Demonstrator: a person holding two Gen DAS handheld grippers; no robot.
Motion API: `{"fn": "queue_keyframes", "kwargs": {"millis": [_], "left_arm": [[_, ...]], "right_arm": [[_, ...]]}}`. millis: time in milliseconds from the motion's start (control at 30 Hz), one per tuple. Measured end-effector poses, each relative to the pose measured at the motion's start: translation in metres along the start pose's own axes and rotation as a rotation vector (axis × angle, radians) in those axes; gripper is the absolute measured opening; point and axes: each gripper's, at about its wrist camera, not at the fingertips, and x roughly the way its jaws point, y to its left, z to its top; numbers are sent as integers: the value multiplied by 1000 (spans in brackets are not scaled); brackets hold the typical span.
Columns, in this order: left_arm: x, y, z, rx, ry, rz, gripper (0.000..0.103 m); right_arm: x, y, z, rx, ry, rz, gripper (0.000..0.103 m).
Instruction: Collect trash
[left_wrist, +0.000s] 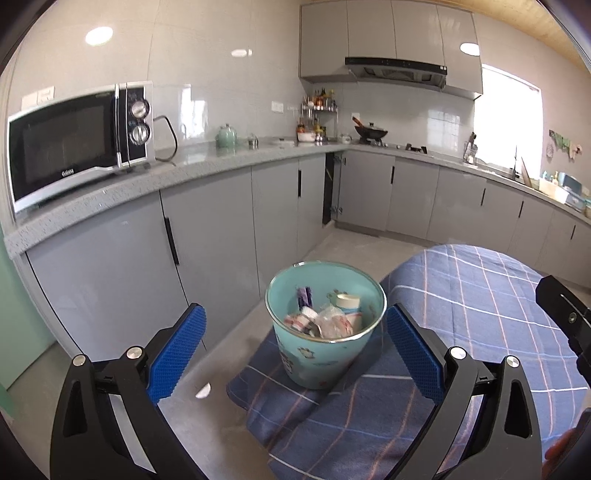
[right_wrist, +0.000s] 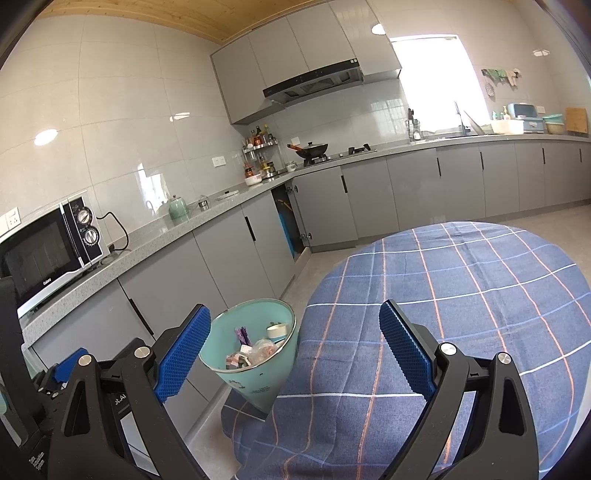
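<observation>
Left wrist view: left gripper (left_wrist: 295, 347) gapes empty above the trash-filled bin (left_wrist: 325, 332). Right gripper (right_wrist: 293, 354) likewise spread, empty. Collecting looks finished; next, withdraw.

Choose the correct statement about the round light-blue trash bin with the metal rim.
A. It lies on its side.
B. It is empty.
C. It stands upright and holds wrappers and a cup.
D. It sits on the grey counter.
C: the round light-blue trash bin stands upright beside the blue checked tablecloth, with crumpled wrappers and a cup inside.

Teal trash bin (left_wrist: 325, 332), upright, open-topped.
Stands on the draped hem of a blue plaid cloth (left_wrist: 480, 314); holds crumpled wrappers (left_wrist: 332, 323) and a small cup (left_wrist: 348, 301).
</observation>
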Motion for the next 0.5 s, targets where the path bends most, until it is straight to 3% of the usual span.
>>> {"fn": "queue_keyframes", "kwargs": {"millis": [500], "left_arm": [[16,0,-5,3,37,29,97]], "right_arm": [[20,-25,1,56,53,-65,91]]}}
